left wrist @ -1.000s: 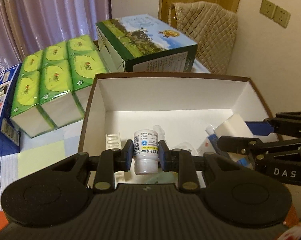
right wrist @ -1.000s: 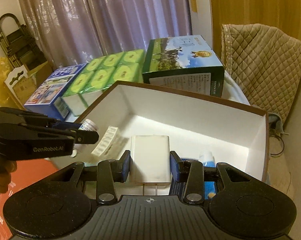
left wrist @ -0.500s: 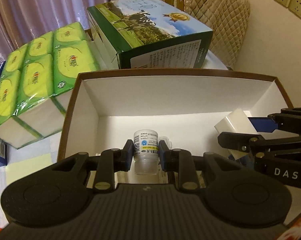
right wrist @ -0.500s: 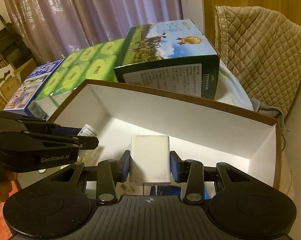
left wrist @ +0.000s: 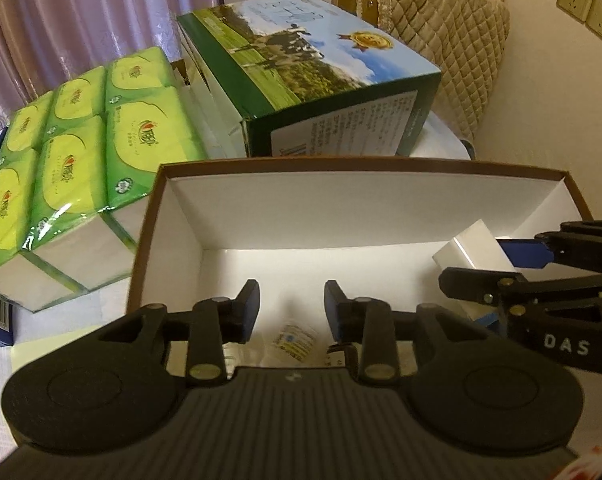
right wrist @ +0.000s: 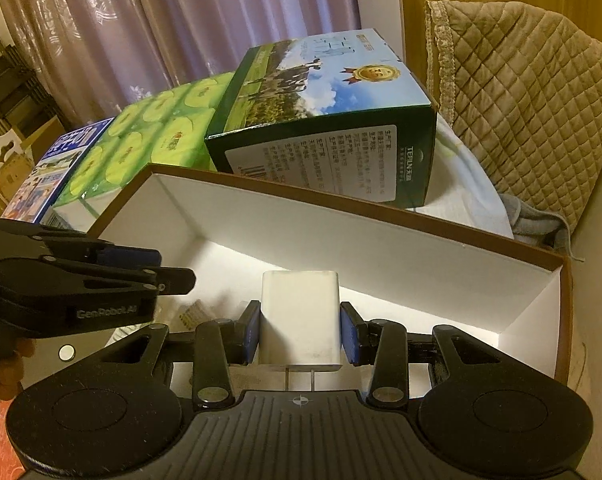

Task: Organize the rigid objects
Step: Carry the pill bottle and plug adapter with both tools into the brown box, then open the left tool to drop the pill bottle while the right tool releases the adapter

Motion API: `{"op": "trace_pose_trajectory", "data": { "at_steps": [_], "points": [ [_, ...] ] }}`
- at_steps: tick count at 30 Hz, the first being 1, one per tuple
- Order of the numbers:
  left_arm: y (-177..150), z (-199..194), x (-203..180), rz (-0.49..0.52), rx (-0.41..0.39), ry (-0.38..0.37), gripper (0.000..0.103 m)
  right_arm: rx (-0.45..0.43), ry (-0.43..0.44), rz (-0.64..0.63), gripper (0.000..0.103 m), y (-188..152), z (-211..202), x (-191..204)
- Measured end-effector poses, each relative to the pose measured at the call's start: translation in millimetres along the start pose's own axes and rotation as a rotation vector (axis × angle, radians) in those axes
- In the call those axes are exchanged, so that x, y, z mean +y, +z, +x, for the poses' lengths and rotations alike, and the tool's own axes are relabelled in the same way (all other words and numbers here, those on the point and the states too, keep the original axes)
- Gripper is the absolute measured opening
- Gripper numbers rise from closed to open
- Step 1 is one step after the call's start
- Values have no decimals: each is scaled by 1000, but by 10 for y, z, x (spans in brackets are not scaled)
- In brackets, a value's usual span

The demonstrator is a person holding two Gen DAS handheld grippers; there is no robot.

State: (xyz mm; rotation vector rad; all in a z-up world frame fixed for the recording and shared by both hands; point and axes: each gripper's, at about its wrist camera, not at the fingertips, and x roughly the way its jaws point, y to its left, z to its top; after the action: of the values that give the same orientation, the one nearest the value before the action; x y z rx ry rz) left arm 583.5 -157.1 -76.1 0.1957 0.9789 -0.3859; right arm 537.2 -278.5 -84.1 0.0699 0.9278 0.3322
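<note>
Mauve curtains (right wrist: 181, 40) hang behind a crowded table, with a quilted tan chair cover (right wrist: 521, 100) against the wall to the right and wall sockets (left wrist: 589, 12) above it; on the table a white-lined cardboard box with a brown rim (left wrist: 341, 164) stands open, nearest the cameras; behind it sits a green carton printed with cows in a pasture (left wrist: 321, 80), to its left a wrapped pack of green tissue packets (left wrist: 81, 152), and further left a blue printed box (right wrist: 53, 172).

Inside the open box, the small white bottle (left wrist: 295, 340) lies blurred on the floor, below and between the blue pads of the left gripper (left wrist: 291, 312); the jaws of that gripper are opening, apart from the bottle and not touching it; a strip of small white items, too blurred to name, lies just left of the bottle.

The right gripper (right wrist: 301, 332) is clamped on a white charger block (right wrist: 299, 316), pads pressed to both its sides, two metal prongs pointing back toward the camera; it holds the block over the right part of the box, above the floor; part of a hand (right wrist: 9, 364) shows behind the left gripper in the right wrist view.
</note>
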Motion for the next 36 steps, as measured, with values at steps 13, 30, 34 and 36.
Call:
{"op": "trace_pose_trajectory", "data": {
  "at_steps": [13,30,34,36],
  "points": [
    [-134,-320,154,-19,-30,1,38,-74,5,6,56,10,-179,54],
    [-412,-861,141,-40,-80,-31,39,-68,-20,64,62,-374,-634,138],
    [-476,-996,122,-46,-100,-37,39,-82,-30,69,63,-421,-740,182],
    [-512,-1062,114,-49,-112,-40,39,-91,-38,71,63,-450,-794,202]
  ]
}}
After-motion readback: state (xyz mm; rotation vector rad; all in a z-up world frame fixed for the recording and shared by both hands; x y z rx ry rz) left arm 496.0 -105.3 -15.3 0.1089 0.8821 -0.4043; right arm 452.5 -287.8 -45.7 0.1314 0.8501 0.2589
